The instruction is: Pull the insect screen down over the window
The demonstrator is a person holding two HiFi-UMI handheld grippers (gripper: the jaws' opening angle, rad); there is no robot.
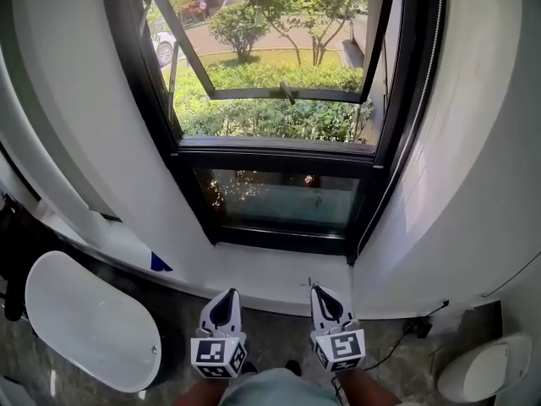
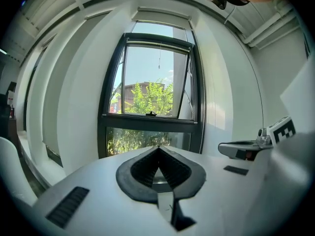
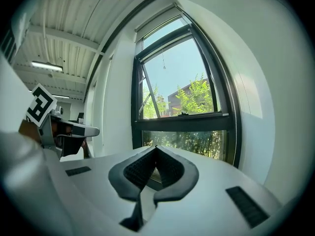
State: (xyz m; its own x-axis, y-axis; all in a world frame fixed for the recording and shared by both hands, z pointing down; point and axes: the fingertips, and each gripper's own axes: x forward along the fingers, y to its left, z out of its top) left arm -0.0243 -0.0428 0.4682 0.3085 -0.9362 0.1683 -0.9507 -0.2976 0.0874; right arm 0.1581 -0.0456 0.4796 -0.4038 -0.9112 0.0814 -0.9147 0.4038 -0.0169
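Below the black-framed window (image 1: 275, 152), both claws are pointing side by side toward the smooth white sill (image 1: 270, 273). Left claw (image 2: 158, 148): ribbed dark pads are pressing together, empty. Right claw (image 3: 155, 148): tips are likewise meeting, empty. The frame is showing as matte black; the upper sash is tilting outward. The insect screen (image 2: 162, 14) is sitting at the window head as a slim pale housing, with a thin pull cord (image 2: 159, 58) dangling before the glass. Only the gripper views are showing this; the head view is giving the sill and the speckled dark floor (image 1: 177, 315) instead.
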